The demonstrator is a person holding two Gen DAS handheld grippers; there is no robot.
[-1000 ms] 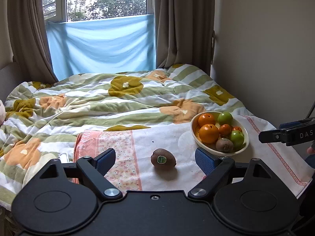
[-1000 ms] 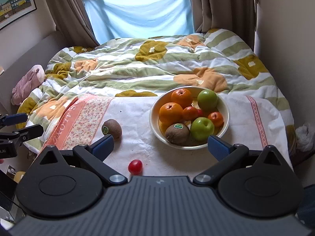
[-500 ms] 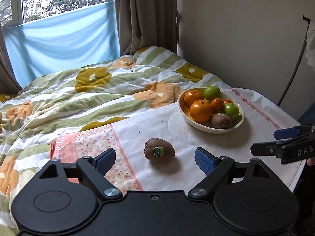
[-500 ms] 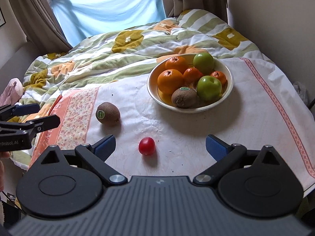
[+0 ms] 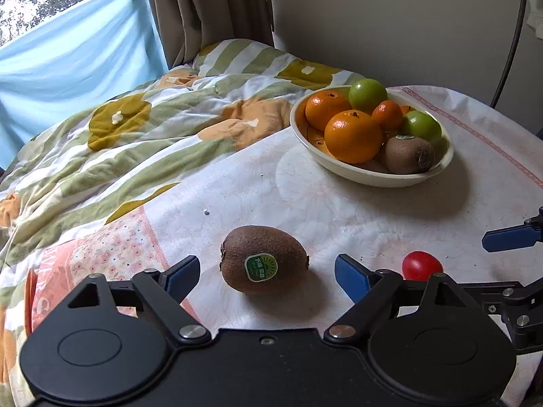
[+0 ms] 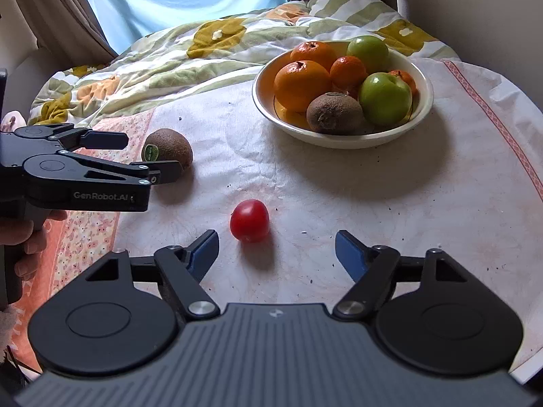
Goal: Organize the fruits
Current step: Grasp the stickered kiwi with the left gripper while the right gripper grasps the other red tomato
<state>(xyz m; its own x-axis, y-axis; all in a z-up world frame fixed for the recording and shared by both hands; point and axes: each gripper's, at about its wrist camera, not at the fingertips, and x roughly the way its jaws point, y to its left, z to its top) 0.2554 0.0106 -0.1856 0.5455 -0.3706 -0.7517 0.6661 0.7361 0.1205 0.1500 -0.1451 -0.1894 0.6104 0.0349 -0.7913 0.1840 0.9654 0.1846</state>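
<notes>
A brown kiwi (image 5: 264,258) with a green sticker lies on the white cloth, between the open fingers of my left gripper (image 5: 267,275); it also shows in the right wrist view (image 6: 168,149). A small red tomato (image 6: 249,219) lies just ahead of my open right gripper (image 6: 275,254), left of its middle; it shows in the left wrist view (image 5: 422,265) too. A cream bowl (image 6: 342,137) holds oranges, green apples and a kiwi at the far right. Both grippers are empty.
The white cloth with an orange flowered border (image 6: 88,234) covers the surface. A striped flowered quilt (image 5: 135,142) lies behind. The left gripper (image 6: 85,169) shows in the right wrist view, the right gripper's fingers (image 5: 509,237) in the left.
Both grippers have moved forward and down toward the cloth. The kiwi now sits between the left fingers, and the tomato is close in front of the right gripper.
</notes>
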